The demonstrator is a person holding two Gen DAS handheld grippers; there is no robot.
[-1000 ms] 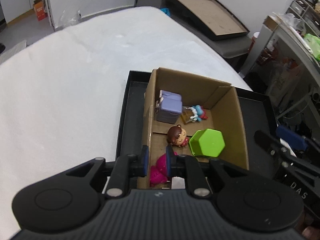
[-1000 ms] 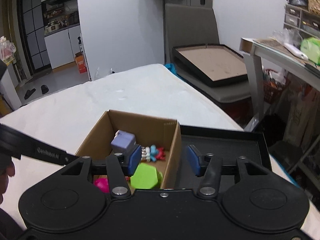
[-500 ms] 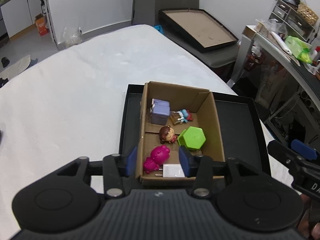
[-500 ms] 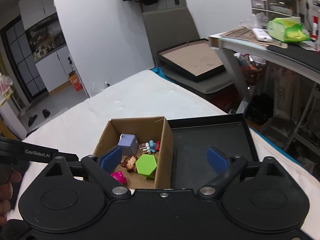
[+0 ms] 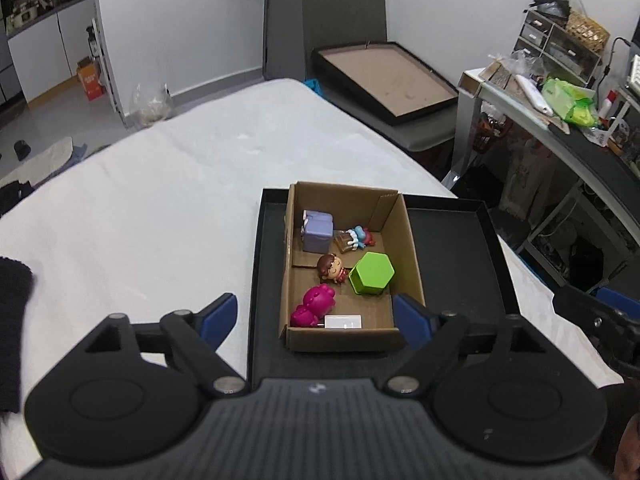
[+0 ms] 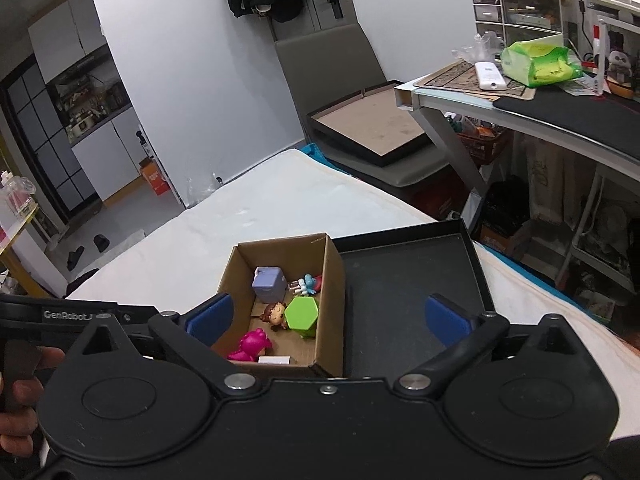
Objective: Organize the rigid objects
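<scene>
Now the cardboard box (image 5: 408, 240) of toys (image 5: 370, 272) sits beyond both grippers, left (image 5: 314, 318) and right (image 6: 326, 316), whose jaws have just been opening wide, empty.

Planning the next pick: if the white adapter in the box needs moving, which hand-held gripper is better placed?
Probably left: the left hand-held gripper, jaws open, frames the white adapter in the cardboard box.

"GenRobot" in white letters on the left gripper (image 6: 72, 314), last characters hidden

white block (image 5: 343, 322) half-hidden (box wall (image 5: 344, 339))
</scene>
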